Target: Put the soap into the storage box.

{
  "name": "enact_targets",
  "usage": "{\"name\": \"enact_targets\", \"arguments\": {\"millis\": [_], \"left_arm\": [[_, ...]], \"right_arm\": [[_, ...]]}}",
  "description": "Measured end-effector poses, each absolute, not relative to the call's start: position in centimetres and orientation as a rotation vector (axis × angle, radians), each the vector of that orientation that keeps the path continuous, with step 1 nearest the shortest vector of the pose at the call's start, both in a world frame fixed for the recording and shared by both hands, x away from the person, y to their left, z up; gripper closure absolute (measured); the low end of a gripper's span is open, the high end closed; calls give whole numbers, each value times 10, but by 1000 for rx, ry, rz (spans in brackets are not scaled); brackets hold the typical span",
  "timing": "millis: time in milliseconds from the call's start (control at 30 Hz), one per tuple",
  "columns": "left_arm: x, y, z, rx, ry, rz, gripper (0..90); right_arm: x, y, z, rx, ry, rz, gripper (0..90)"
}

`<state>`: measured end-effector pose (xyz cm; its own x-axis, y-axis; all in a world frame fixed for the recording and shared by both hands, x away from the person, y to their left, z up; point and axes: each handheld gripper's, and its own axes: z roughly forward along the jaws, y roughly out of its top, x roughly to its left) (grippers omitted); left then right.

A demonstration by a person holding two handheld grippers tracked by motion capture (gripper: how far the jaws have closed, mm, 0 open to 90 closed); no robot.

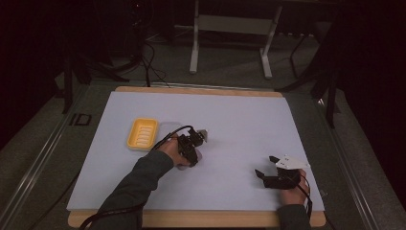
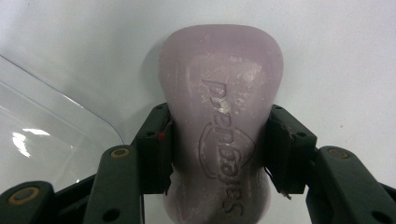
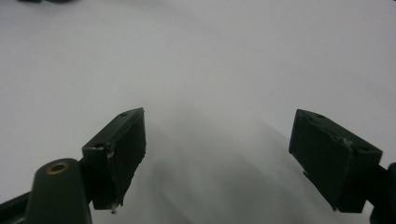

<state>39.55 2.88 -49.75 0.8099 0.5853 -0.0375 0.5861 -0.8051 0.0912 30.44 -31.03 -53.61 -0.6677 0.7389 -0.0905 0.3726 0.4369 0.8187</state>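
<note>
A pale lilac bar of soap point(image 2: 219, 93) with embossed lettering lies on the white table. My left gripper point(image 2: 219, 149) is shut on it, one black pad pressed against each long side at its narrow waist. In the high view the left gripper point(image 1: 191, 146) sits left of the table's centre, just right of a yellow ribbed soap dish point(image 1: 142, 134). My right gripper point(image 1: 265, 166) rests near the front right of the table. Its jaws stand wide open, with nothing but bare table between them in the right gripper view point(image 3: 217, 158).
A clear plastic lid point(image 2: 46, 140) lies flat on the table just left of the soap. The white mat point(image 1: 239, 120) covers a wooden tabletop. Cables and metal stand legs point(image 1: 194, 52) are on the floor beyond the far edge.
</note>
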Motion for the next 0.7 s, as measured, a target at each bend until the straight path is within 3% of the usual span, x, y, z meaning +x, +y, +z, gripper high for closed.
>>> {"name": "enact_targets", "arguments": {"millis": [700], "left_arm": [[392, 29, -496, 2910, 908, 31, 499]], "right_arm": [[304, -309, -536, 932, 2260, 1114, 185]]}}
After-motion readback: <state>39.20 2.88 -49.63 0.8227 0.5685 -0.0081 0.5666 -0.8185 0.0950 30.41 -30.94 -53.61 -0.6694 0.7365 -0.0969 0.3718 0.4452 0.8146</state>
